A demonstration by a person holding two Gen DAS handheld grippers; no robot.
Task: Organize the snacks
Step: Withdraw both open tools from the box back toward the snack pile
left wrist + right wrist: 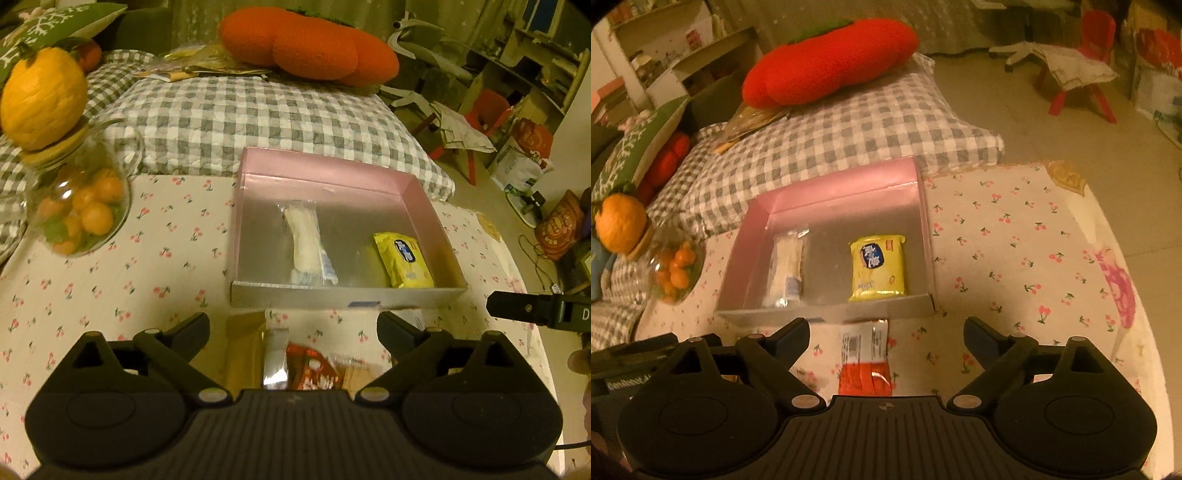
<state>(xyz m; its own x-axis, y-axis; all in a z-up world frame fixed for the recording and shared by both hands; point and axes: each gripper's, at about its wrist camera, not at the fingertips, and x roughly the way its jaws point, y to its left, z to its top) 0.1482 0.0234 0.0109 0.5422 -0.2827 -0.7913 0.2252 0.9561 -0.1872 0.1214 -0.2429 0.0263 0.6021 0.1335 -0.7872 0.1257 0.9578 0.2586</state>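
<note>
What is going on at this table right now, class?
A person holding a gripper in each hand is sorting snacks into a shallow pink box on a cherry-print tablecloth. Two packets already lie inside: a white one on the left and a yellow one on the right. The left gripper and right gripper are both open and hold nothing. A red packet lies on the cloth just in front of the box, not yet put in.

Dim, warm yellowish light; fisheye bending at edges, slight blur throughout.
</note>
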